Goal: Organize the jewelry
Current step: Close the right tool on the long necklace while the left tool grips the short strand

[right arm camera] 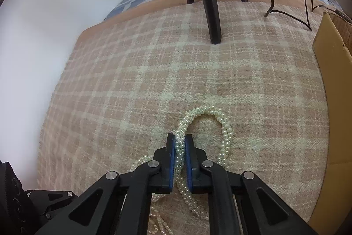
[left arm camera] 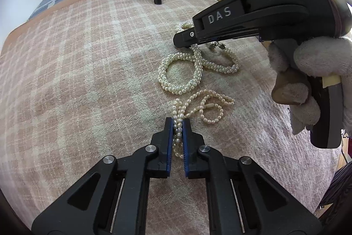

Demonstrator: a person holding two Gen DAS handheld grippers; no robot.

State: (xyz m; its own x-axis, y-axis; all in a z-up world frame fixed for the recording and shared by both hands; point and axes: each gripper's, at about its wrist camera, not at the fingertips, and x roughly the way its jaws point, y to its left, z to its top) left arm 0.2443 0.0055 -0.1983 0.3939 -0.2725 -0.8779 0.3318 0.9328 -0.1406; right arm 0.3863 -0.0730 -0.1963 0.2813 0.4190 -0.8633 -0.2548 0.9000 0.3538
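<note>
On bed blanket [left arm camera: 88, 72], sorting barely begun: left gripper [left arm camera: 178, 124] clamps thin pearl necklace [left arm camera: 204, 109]; right gripper [right arm camera: 180, 142], at 1 o'clock, clamps twisted pearl rope [right arm camera: 226, 131]; both unplaced.

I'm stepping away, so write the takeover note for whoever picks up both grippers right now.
Left gripper: shut on the thin pearl necklace, whose free end lies bunched on the plaid blanket.
Right gripper: shut on the thick twisted pearl rope, which loops on the blanket ahead of it.
The two pieces lie close together, apparently apart.
A cardboard box sits at the right edge.
Done: both pieces gripped.
Left: lift each clear, straighten it and set it down neatly. Where they should go is not shown.
</note>
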